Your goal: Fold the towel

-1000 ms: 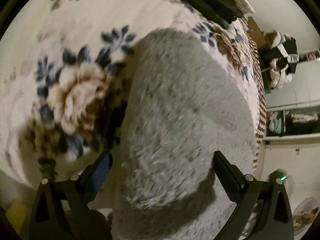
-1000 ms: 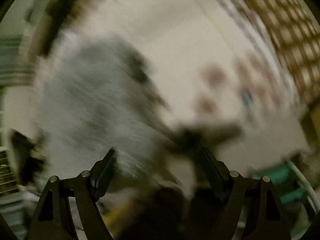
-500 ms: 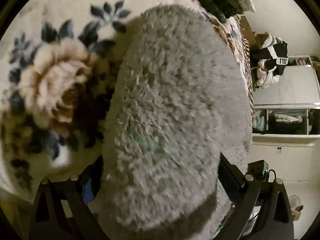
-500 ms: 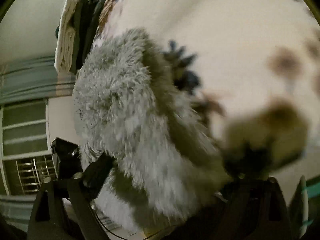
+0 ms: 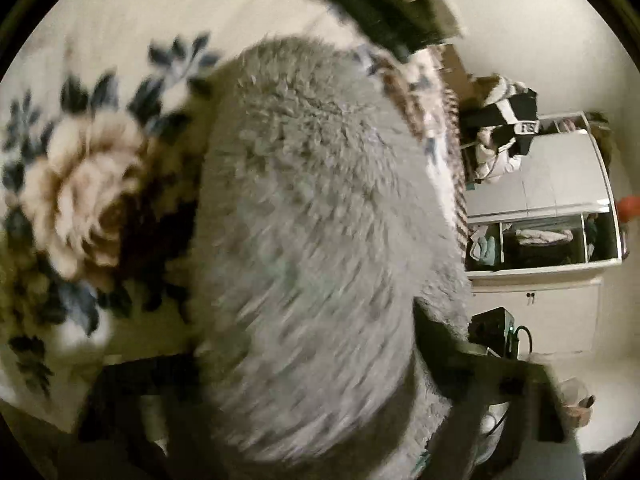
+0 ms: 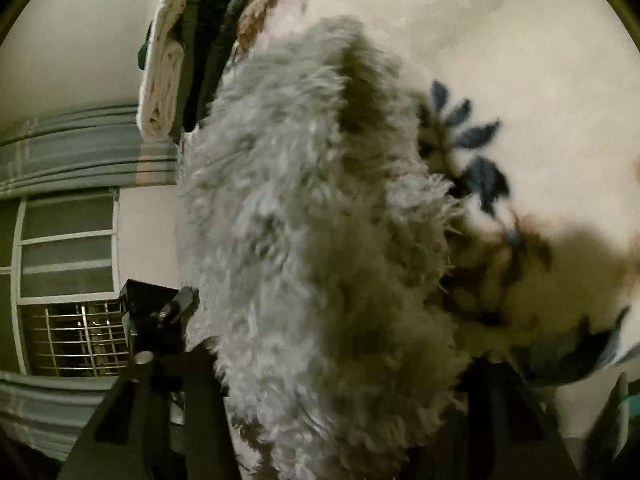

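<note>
A fluffy grey towel (image 5: 320, 200) lies bunched on a cream bed blanket (image 5: 80, 184) printed with brown and blue flowers. My left gripper (image 5: 304, 360) straddles the towel's near end, and its jaws are closing with the pile bulging between the blurred black fingers (image 5: 448, 344). In the right wrist view the same towel (image 6: 280, 200) fills the middle of the blanket (image 6: 520, 60). My right gripper (image 6: 340, 340) also straddles it, jaws closing, with the fluff hiding the pads.
A stack of folded clothes (image 6: 176, 60) sits at the bed's far edge, beside a curtain and a barred window (image 6: 68, 280). In the left wrist view a white wardrobe with open shelves (image 5: 552, 240) and a heap of clothes (image 5: 504, 132) stand beyond the bed.
Both pairs of fingers have drawn inward around the towel. The right view swung from a blur over the blanket down onto the towel. The left view tilted slightly.
</note>
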{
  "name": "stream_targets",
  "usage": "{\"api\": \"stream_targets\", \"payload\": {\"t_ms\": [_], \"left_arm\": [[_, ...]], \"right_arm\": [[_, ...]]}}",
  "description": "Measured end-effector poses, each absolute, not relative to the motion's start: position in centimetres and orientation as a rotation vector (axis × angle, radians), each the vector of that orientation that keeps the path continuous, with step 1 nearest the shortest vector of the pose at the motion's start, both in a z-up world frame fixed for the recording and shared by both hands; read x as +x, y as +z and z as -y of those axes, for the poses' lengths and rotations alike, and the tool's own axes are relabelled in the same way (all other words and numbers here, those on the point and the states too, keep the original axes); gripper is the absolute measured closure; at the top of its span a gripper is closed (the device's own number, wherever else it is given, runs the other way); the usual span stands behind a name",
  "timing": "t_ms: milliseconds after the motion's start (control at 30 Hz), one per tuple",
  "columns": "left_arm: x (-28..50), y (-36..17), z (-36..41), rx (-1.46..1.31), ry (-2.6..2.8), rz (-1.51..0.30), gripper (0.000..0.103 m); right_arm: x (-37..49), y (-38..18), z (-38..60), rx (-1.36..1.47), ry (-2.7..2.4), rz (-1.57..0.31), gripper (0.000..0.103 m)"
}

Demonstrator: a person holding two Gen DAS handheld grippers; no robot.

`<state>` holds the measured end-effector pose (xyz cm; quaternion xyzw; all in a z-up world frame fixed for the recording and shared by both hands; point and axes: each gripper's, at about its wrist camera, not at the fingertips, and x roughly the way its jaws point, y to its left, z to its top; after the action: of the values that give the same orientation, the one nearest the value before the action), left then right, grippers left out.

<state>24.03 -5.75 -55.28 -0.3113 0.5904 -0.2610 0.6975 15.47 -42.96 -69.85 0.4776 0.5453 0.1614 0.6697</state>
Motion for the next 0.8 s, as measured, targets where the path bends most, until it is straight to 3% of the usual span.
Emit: {"api": "stream_targets", "payload": {"t_ms": [100, 400, 567, 800], "left_arm": [[23.6, -53.1, 5.2, -0.72, -0.599, -1.29, 0.048], [25.5, -43.9, 4.5, -0.745, -0.588, -1.212, 0.048], [32.3, -37.2, 4.1, -0.753, -0.597, -1.11, 0.048], [48.0, -32.5, 3.6, -0.761, -0.625, -1.029, 0.048]], "right_arm": [[14.9, -67.8, 42.7, 1.052, 0.377, -1.227, 0.058], [18.1, -56.3, 42.3, 0.964, 0.435, -1.197, 0.058], [25.5, -48.6, 41.8, 0.919, 0.455, -1.116, 0.058], [40.9, -41.2, 40.5, 0.9, 0.43, -1.0, 0.058]]}}
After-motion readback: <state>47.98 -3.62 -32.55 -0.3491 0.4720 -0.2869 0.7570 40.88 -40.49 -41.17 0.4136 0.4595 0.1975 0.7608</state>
